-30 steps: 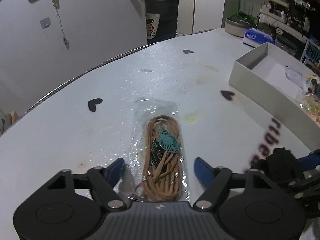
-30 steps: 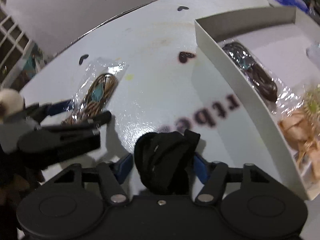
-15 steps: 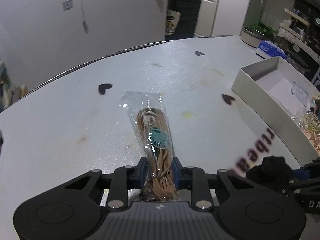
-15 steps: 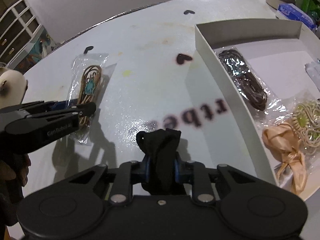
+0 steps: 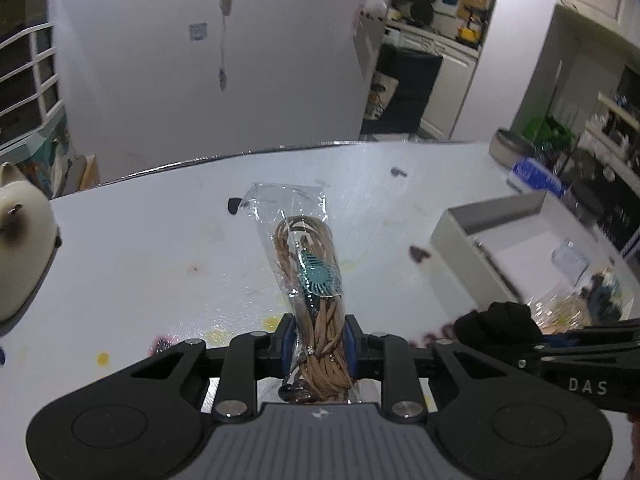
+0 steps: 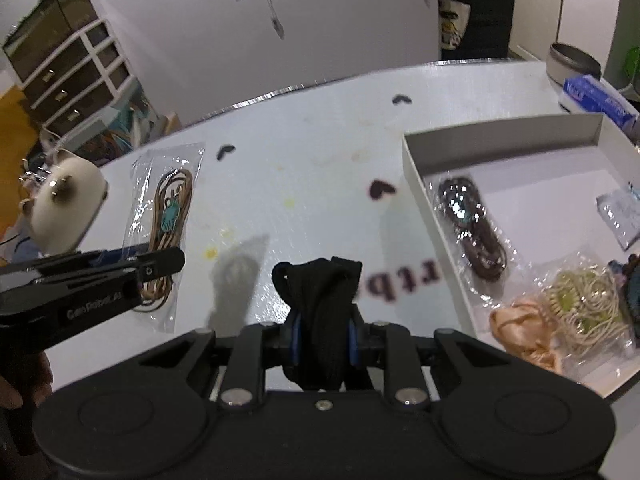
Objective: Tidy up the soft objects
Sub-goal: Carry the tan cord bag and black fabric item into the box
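Observation:
My left gripper [image 5: 318, 342] is shut on a clear bag of tan cord with a teal leaf charm [image 5: 310, 264], lifted off the white table [image 5: 140, 264]; the same bag [image 6: 168, 216] shows at the left of the right wrist view. My right gripper [image 6: 322, 340] is shut on a bunched black cloth [image 6: 320, 308], held above the table; that cloth [image 5: 498, 328] appears at the right of the left wrist view. A white cardboard box [image 6: 424, 184] lies to the right and holds a bagged dark cord [image 6: 472, 232], a peach ribbon [image 6: 520, 332] and pale green string [image 6: 580, 304].
A cream cat-shaped ornament [image 6: 64, 204] stands at the table's left edge. A grey round tin [image 6: 572, 64] and a blue tissue pack [image 6: 596, 96] sit at the far right. Black heart stickers [image 6: 380, 190] and printed letters mark the tabletop. A wall and drawers stand beyond.
Both grippers went from open around their objects to shut on them, then rose from the table, lifting the cord bag and the black cloth.

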Demonstrator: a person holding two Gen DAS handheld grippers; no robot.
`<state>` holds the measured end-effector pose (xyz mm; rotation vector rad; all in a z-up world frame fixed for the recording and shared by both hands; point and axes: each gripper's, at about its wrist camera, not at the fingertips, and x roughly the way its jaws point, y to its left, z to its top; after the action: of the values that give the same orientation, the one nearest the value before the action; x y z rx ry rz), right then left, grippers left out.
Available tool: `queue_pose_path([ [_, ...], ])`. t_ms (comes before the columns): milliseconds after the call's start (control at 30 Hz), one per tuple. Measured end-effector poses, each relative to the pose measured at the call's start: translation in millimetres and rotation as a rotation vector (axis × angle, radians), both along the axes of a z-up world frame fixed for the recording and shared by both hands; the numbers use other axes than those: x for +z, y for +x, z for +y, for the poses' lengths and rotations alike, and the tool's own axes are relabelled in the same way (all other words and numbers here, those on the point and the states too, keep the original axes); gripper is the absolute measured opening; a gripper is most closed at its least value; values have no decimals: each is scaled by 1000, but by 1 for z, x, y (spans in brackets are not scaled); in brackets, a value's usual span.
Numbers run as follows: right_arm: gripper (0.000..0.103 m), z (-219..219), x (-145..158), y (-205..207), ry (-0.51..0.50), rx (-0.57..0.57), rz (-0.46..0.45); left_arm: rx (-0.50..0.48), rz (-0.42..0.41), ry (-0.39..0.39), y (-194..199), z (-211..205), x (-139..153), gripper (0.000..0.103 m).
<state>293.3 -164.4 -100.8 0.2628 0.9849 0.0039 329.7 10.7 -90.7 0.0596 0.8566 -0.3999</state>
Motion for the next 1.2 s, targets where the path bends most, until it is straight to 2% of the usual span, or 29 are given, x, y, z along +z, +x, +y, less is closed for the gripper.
queue_pose_path([
  [367, 23, -47, 46, -21, -17, 66, -152, 114, -52, -52, -39, -33, 44, 26],
  [667, 23, -116, 64, -15, -31, 118, -205, 166, -73, -85, -40, -102, 65, 27],
  [933, 23, -188, 60, 5, -46, 118, -200, 178, -35, -133, -25, -174, 56, 27],
  [1200, 23, -253, 39, 25, -54, 84, -154, 146, 97, -190, 0, -241, 20, 27],
])
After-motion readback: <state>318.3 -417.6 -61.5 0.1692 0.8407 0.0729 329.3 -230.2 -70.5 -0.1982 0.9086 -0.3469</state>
